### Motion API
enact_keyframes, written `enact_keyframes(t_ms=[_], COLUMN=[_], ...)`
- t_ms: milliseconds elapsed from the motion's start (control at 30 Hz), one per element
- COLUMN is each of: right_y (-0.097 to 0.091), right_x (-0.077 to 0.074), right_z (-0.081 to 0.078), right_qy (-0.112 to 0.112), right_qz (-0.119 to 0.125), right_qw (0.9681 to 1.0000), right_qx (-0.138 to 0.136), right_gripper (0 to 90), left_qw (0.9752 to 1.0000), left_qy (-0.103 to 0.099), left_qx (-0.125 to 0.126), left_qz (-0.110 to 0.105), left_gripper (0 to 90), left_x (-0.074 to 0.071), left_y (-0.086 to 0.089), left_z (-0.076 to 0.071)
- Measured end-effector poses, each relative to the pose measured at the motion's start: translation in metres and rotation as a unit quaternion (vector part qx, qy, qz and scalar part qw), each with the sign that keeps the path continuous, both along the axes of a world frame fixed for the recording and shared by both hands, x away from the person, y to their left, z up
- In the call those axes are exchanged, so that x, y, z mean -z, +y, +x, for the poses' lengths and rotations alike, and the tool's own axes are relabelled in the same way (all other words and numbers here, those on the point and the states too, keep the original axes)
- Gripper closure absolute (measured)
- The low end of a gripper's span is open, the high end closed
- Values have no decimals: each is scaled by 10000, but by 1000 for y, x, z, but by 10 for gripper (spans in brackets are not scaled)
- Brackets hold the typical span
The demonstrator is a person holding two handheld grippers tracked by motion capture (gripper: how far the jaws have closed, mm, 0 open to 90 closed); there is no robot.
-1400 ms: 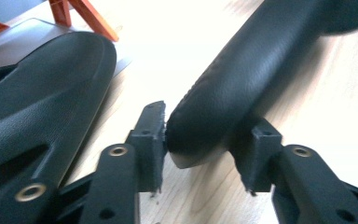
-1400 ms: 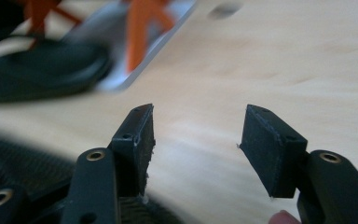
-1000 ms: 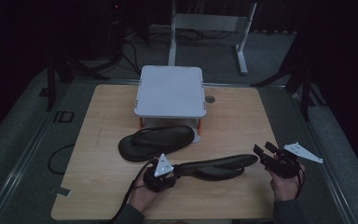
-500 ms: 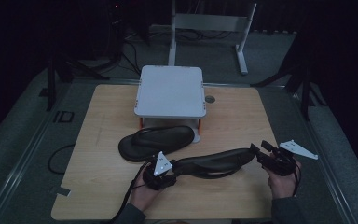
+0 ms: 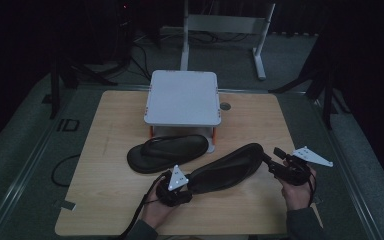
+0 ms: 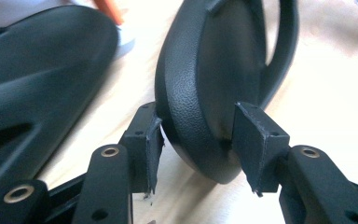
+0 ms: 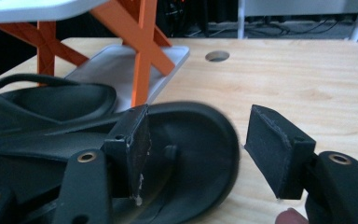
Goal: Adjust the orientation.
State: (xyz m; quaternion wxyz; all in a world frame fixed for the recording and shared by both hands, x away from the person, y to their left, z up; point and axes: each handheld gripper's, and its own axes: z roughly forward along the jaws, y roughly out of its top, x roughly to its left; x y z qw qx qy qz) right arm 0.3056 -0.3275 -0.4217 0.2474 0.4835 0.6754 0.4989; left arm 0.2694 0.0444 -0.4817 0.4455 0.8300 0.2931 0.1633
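Observation:
A black flip-flop point(image 5: 225, 170) lies slantwise on the wooden table point(image 5: 105, 200), its heel toward me. My left gripper point(image 5: 189, 185) has that heel point(image 6: 205, 70) between its jaws, which have just been opening. The left gripper point(image 6: 198, 140) now stands open, its pads loose beside the heel's rim. At the toe point(image 7: 186, 154), my right gripper point(image 5: 271, 161) is open and has just widened a little. In the right gripper view the right gripper point(image 7: 198, 140) straddles the toe edge without pressing on it. A second black flip-flop point(image 5: 165, 152) point(image 6: 37, 70) point(image 7: 51, 100) lies flat just beyond.
A white stand point(image 5: 182, 97) on orange legs point(image 7: 144, 46) sits at the table's far middle, close behind the second flip-flop. A round hole point(image 5: 224, 106) is in the tabletop right of it. A cable trails off the left edge. A metal frame stands on the floor beyond.
The near flip-flop's toe has swung away from me toward the stand. The right gripper has followed it a little to the left. The left gripper's jaws have opened around the heel.

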Motion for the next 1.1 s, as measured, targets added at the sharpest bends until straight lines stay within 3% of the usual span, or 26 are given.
enact_keyframes(t_ms=[100,300,367,433,567,667,867,933,1100], right_y=[3,19,23,28,39,47,57,58,63], right_x=[7,16,17,19,26,31,40,42,42], right_z=[1,-1,1,2,6,9,13,14,15], right_qy=[128,249,294,343,487,577,732,802,803], right_qz=[-2,-125,-158,-181,-272,-351,-639,-611,-699], right_qw=[9999,9988,9982,9977,9957,9943,9910,9900,9894], right_qx=[-69,-400,-488,-552,-736,-825,-925,-982,-988], right_gripper=[391,384,384,383,382,394,407,428,428], left_qw=[9993,9981,9966,9934,9919,9936,9951,9956,9985], left_qy=[168,239,336,485,472,404,359,307,261], left_qx=[318,532,691,929,1081,986,806,779,274], left_qz=[-72,-204,-301,-456,-469,-377,-440,-409,-402], left_gripper=[482,391,378,356,296,286,261,261,241], left_x=[3,4,4,5,7,7,5,3,-3], left_y=[-8,-15,-16,-18,-23,-23,-9,-4,14], left_z=[-10,-23,-25,-27,-30,-31,-31,-33,-24])
